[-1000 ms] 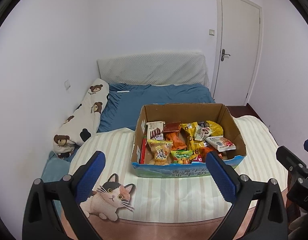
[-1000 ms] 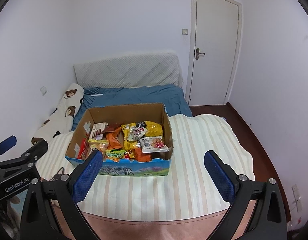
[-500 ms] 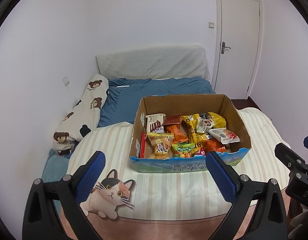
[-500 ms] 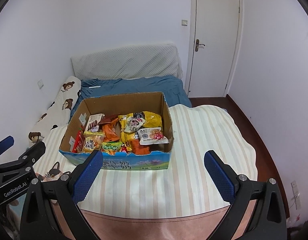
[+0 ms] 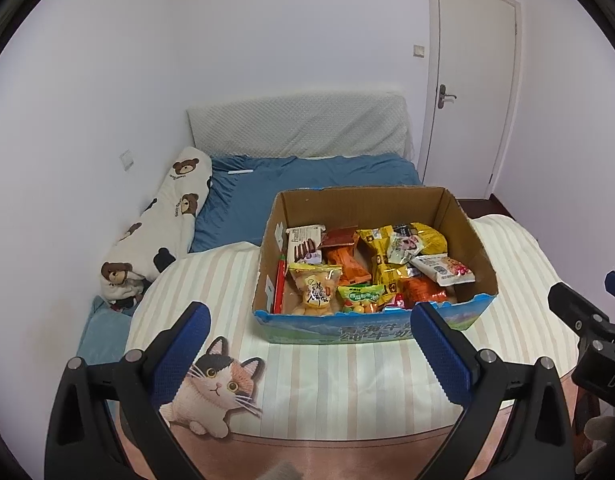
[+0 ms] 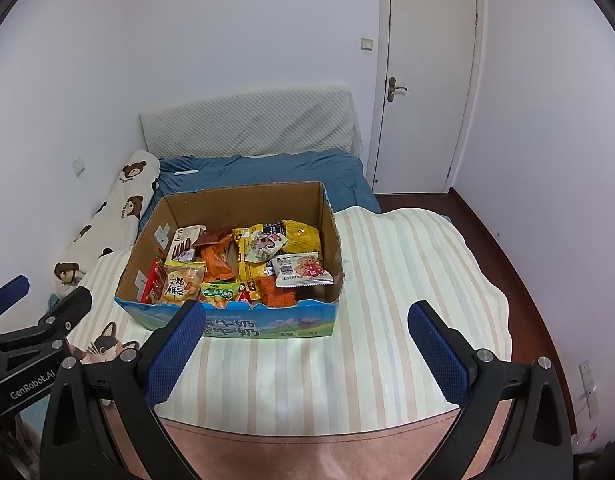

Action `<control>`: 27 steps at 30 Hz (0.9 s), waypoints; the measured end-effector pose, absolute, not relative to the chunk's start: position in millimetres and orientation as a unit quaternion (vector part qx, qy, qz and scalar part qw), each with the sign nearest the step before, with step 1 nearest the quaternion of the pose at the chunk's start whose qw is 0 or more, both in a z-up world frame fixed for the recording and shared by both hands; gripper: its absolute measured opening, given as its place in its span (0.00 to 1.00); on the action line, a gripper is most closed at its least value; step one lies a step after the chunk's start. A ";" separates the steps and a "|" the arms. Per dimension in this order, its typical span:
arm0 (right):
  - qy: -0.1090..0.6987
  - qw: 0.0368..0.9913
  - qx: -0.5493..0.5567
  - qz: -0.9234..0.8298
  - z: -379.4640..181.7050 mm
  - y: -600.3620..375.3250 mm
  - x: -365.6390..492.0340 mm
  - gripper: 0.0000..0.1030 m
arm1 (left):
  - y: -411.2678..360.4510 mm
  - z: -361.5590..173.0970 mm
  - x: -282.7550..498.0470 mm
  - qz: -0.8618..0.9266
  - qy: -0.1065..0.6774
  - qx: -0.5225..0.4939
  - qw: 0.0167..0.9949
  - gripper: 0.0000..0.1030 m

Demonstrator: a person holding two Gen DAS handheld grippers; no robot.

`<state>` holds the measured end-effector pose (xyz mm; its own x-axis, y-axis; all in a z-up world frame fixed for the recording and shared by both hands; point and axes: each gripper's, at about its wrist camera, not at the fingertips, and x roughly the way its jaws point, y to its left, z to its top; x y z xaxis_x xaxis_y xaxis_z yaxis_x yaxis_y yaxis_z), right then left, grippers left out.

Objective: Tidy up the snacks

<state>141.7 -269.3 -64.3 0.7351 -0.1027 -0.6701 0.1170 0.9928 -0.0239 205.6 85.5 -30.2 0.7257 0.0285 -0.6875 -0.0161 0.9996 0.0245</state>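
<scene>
A cardboard box (image 5: pixel 371 204) with a blue printed front stands on the striped blanket, also in the right wrist view as the box (image 6: pixel 243 200). Several snack packets fill it: a yellow bag (image 5: pixel 423 236), an orange pack (image 5: pixel 345 262), a white pack with red fruit (image 6: pixel 301 270), a green candy bag (image 6: pixel 218 292). My left gripper (image 5: pixel 309 342) hovers open just short of the box's front wall, nothing between its blue pads. My right gripper (image 6: pixel 305 342) is open too, in front of the box's right half.
A striped blanket (image 6: pixel 407 280) with a cat picture (image 5: pixel 215 384) covers the near bed. A bear-print bolster (image 5: pixel 163 224) lies along the left wall, a blue sheet (image 5: pixel 307 176) and padded headboard behind. A shut door (image 6: pixel 427 80) is at the back right; dark floor runs along the right.
Both grippers have moved closer to the box and tilted down; the box sits lower and larger in both views. Both stay open.
</scene>
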 end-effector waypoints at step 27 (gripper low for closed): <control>0.349 0.935 0.016 -0.066 -52.6 -270.5 129.9 1.00 | 83.4 -18.1 197.2 0.012 0.349 0.027 0.937 1.00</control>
<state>129.9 -270.5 -52.6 0.7483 -0.1114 -0.6540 0.1338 0.9909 -0.0157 197.2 83.4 -18.1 0.7558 0.0417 -0.6535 -0.0042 0.9983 0.0588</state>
